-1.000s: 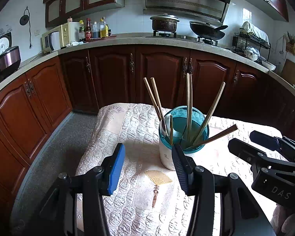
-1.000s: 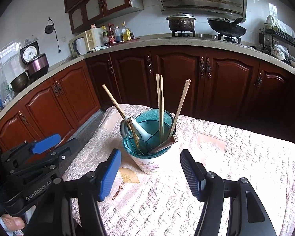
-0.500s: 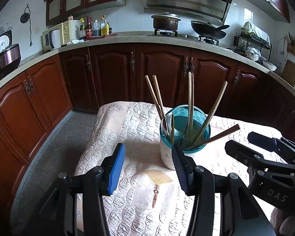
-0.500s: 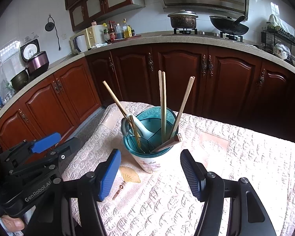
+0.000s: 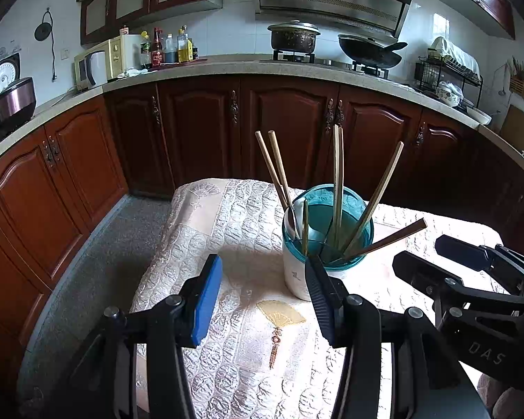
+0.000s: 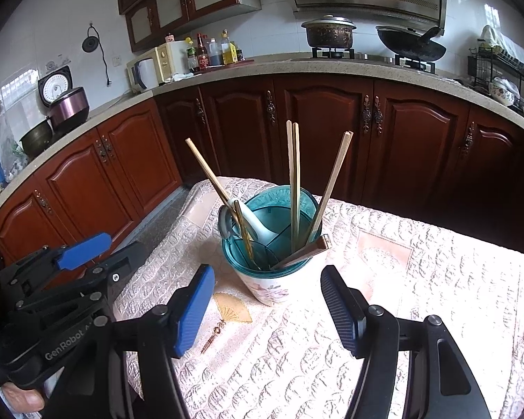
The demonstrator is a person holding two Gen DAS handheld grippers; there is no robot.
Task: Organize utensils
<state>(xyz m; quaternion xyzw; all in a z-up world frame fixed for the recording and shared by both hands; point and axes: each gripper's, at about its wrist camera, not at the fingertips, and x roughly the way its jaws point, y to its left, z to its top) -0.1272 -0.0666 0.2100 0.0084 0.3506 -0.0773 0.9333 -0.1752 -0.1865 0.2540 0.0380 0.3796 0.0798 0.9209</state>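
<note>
Chopsticks (image 6: 293, 181) stand upright in the holder (image 6: 272, 244) dead ahead of the right tongs (image 6: 267, 310), nearer than the left tongs (image 5: 263, 300); both gape empty.

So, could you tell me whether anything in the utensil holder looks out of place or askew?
Yes: in the utensil holder, one flat wooden utensil lies almost level across the rim, jutting past the edge, while the chopsticks stand upright. Nothing looks spilled or broken.
</note>
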